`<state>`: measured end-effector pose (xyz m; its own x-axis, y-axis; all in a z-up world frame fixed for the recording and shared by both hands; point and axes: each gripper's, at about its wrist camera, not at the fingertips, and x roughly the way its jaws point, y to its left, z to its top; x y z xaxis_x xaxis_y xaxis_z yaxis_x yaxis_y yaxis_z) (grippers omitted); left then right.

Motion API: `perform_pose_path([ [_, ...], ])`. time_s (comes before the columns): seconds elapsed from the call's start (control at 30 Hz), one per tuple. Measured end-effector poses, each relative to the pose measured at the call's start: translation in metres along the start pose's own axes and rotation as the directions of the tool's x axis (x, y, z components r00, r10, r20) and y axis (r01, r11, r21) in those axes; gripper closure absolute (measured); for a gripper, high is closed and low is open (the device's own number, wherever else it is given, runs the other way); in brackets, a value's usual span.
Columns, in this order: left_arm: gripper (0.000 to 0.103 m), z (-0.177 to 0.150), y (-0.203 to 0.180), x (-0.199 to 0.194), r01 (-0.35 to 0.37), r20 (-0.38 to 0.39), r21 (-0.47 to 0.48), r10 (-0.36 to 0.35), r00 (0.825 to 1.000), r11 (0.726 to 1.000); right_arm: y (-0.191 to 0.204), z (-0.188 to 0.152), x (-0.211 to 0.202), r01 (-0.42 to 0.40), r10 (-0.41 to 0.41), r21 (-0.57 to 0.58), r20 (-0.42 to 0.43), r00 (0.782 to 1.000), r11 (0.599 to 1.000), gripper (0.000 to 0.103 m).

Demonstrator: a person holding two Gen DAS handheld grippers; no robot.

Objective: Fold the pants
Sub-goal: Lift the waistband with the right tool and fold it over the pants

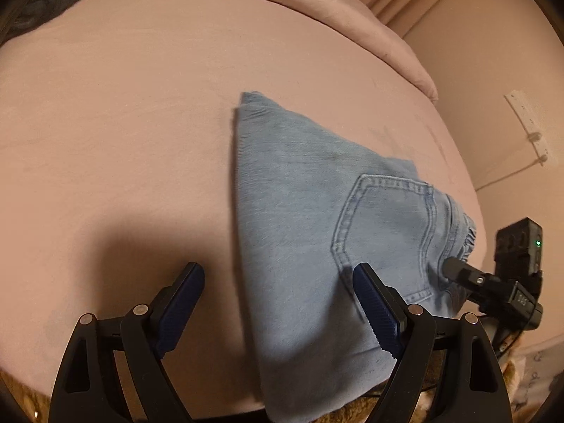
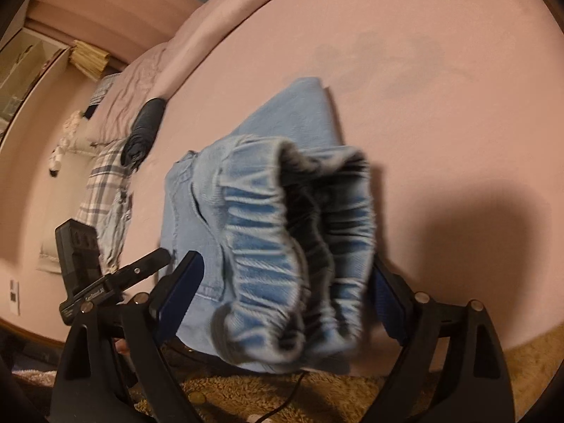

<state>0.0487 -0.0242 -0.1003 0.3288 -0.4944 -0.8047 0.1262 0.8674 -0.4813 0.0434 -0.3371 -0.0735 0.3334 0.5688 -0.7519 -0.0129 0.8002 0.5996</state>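
Note:
Light-blue jeans (image 1: 299, 211) lie folded on the pink bed sheet (image 1: 123, 123), back pocket up and reaching the bed's near edge. My left gripper (image 1: 278, 273) stands open over their left edge: one finger above the bare sheet, the other above the denim, neither pad pressing. The right gripper (image 1: 454, 268) shows at the waistband on the right. In the right wrist view the elastic waistband (image 2: 268, 246) bulges between the wide-apart fingers of my right gripper (image 2: 287, 275), open, and hides most of its right finger. The left gripper (image 2: 155, 259) is at the jeans' left side.
A dark garment (image 2: 144, 130) and a plaid cloth (image 2: 105, 183) lie further along the bed. A pink duvet (image 1: 352, 17) is bunched at the far end. A shaggy brown rug (image 2: 317, 398) with a black cable lies below the bed's edge. A power strip (image 1: 528, 127) hangs on the wall.

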Motion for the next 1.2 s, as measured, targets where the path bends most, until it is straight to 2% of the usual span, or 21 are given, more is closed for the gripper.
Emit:
perform_pose_path([
  [0.1,0.018,0.009,-0.001,0.011,0.027,-0.003,0.018,-0.027,1.000,0.999,0.003,0.004,0.009,-0.031,0.030,-0.014,-0.019,0.999,0.999,0.009],
  [0.23,0.018,0.018,-0.012,0.021,0.028,-0.003,0.070,-0.028,1.000,0.997,-0.001,0.013,0.019,-0.100,0.101,0.024,-0.030,0.994,0.995,0.009],
  [0.3,0.030,0.021,-0.020,0.026,0.027,0.005,0.104,-0.028,1.000,0.994,0.001,0.018,0.025,-0.119,0.120,0.026,-0.044,0.992,0.993,0.010],
  [0.37,0.038,0.021,-0.025,0.028,0.001,0.010,0.105,-0.002,1.000,0.994,0.005,0.019,0.027,-0.099,0.100,0.016,-0.041,0.994,0.995,0.018],
  [0.4,0.043,0.017,-0.027,0.026,-0.010,0.015,0.105,0.009,1.000,0.994,0.009,0.017,0.027,-0.061,0.061,0.012,-0.032,0.998,0.998,0.023],
  [0.43,0.051,0.015,-0.030,0.023,-0.028,0.026,0.102,0.025,0.999,0.994,0.012,0.014,0.025,-0.017,0.017,0.000,-0.022,1.000,1.000,0.035],
  [0.47,0.059,0.013,-0.032,0.021,-0.046,0.039,0.100,0.042,0.998,0.994,0.020,0.009,0.023,0.041,-0.042,-0.024,-0.005,0.999,0.999,0.040],
  [0.57,0.076,0.010,-0.029,0.010,-0.049,0.060,0.059,0.045,0.997,0.997,0.037,-0.002,0.015,0.107,-0.105,-0.038,0.042,0.994,0.994,0.046],
  [0.67,0.080,0.006,-0.028,-0.003,-0.054,0.066,0.014,0.053,0.996,0.998,0.062,-0.012,0.005,0.188,-0.182,-0.064,0.088,0.979,0.980,0.047],
  [0.77,0.080,-0.003,-0.035,-0.018,-0.095,0.077,0.037,0.092,0.993,0.995,0.082,-0.020,-0.002,0.215,-0.204,-0.107,0.103,0.973,0.971,0.048],
  [1.2,0.080,0.001,-0.038,-0.069,-0.112,0.189,0.079,0.095,0.977,0.991,0.114,-0.007,-0.028,0.243,-0.206,-0.182,0.198,0.958,0.953,0.046],
])
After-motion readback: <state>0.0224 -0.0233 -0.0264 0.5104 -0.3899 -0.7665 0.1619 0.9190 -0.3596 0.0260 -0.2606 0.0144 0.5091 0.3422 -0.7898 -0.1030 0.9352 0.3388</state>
